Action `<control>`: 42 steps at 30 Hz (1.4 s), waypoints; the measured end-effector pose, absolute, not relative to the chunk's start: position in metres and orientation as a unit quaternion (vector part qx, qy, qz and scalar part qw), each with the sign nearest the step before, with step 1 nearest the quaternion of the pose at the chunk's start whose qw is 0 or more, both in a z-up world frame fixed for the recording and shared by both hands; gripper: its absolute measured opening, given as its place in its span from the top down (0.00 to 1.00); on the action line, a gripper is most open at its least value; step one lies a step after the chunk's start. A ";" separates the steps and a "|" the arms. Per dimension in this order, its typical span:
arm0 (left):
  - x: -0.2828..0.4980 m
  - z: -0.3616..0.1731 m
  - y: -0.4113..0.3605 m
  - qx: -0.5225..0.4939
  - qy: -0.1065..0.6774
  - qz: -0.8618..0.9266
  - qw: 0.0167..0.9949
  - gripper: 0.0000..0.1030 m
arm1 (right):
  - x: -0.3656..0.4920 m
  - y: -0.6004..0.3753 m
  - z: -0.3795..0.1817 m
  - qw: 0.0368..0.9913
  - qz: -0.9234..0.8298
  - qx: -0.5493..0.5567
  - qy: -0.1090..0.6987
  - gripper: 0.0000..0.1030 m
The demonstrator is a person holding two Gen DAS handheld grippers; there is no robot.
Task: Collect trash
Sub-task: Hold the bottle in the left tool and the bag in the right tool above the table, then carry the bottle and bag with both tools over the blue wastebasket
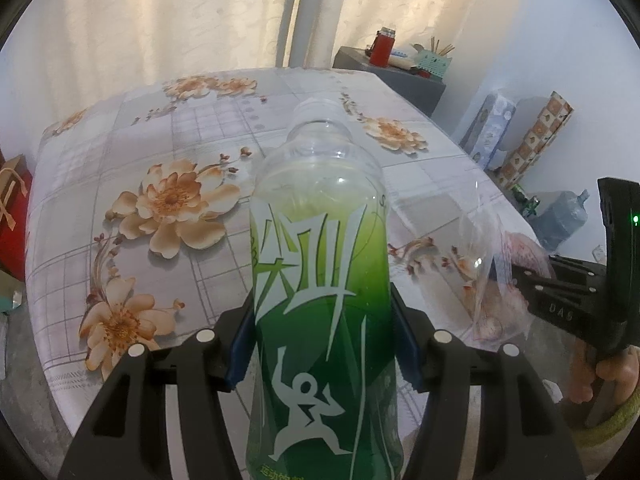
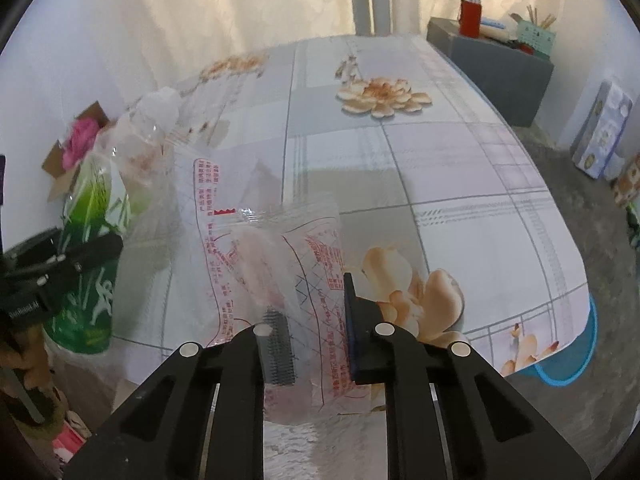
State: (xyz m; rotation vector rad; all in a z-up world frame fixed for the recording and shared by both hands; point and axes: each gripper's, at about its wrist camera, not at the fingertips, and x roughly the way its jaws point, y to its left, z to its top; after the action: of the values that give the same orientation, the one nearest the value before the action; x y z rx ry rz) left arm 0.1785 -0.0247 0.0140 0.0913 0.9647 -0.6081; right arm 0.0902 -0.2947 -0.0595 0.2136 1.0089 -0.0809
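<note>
A clear plastic bottle with a green label [image 1: 320,240] stands upright between the fingers of my left gripper [image 1: 322,340], whose blue pads press on its sides above the flowered tablecloth [image 1: 180,140]. In the right wrist view the same bottle [image 2: 92,216] and the left gripper [image 2: 60,256] show at the left edge. My right gripper [image 2: 314,336] is shut on a crumpled clear wrapper with red print [image 2: 272,240], held just above the table's near edge. From the left wrist view that wrapper [image 1: 484,260] hangs at the tip of the right gripper [image 1: 516,276].
A grey cabinet [image 1: 412,76] with a red flask [image 1: 382,48] stands behind the table. Patterned boxes [image 1: 492,128] lean on the right wall beside a water jug [image 1: 560,216]. A cardboard box with something pink [image 2: 80,136] sits at the left; a blue basin [image 2: 576,364] is under the table's corner.
</note>
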 end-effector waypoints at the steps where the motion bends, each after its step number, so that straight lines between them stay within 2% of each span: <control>1: 0.177 0.016 -0.026 0.043 0.455 -0.291 0.841 0.44 | 0.089 -0.296 -0.057 0.871 -0.039 0.106 0.479 0.86; 20: 0.144 0.059 -0.086 0.066 0.417 -0.349 0.836 0.44 | 0.032 -0.352 -0.028 0.886 -0.064 0.190 0.418 0.86; 42: 0.110 0.076 -0.226 0.117 0.401 -0.455 0.787 0.44 | -0.062 -0.463 -0.032 0.873 -0.163 0.281 0.365 0.86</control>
State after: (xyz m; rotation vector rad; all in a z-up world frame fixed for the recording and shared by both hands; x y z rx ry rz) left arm 0.1098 -0.2256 0.0761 0.2521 0.8636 -0.9812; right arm -0.0617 -0.4634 -0.0318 0.5867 0.7629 -0.3399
